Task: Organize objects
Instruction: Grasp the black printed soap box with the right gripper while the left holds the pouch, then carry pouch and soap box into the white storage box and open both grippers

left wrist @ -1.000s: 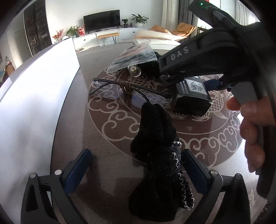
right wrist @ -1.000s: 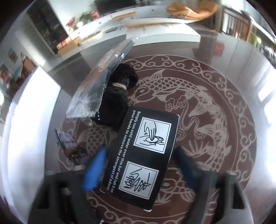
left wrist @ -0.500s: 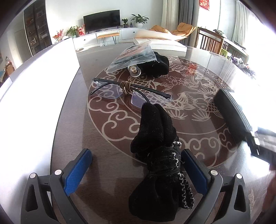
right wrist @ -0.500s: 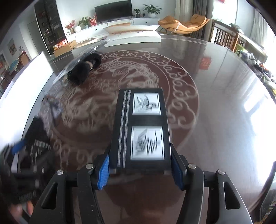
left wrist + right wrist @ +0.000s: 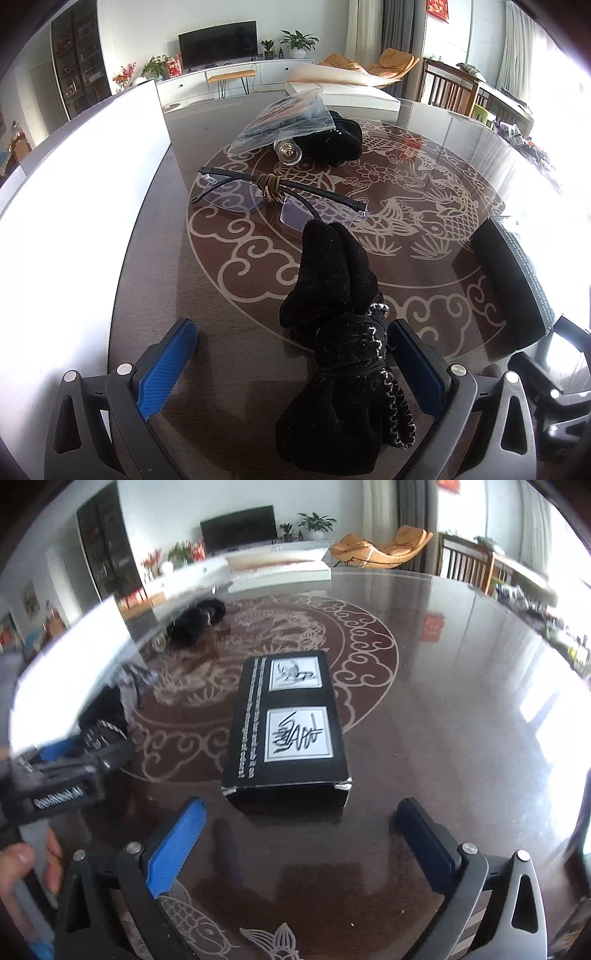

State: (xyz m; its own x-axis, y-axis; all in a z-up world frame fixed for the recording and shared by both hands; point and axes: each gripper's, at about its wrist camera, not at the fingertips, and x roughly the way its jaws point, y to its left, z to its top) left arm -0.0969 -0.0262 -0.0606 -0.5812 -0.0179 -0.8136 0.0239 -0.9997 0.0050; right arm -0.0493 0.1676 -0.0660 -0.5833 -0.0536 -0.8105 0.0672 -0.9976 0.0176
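ok so my right gripper [image 5: 297,843] just popped wide open and let the black box [image 5: 291,725] down on the counter [image 5: 461,709], long axis running straight away from it, near the right edge, while my open left gripper [image 5: 291,363] straddles the black socks [image 5: 343,354].

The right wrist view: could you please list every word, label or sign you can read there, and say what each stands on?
"GenRobot.AI", seemingly: on the left gripper, blurred, so not certain.
White lettering along the box lid: too blurred to read.
Two white panels on the box: drawings, no words.
Red sign reflected in the table: unreadable.
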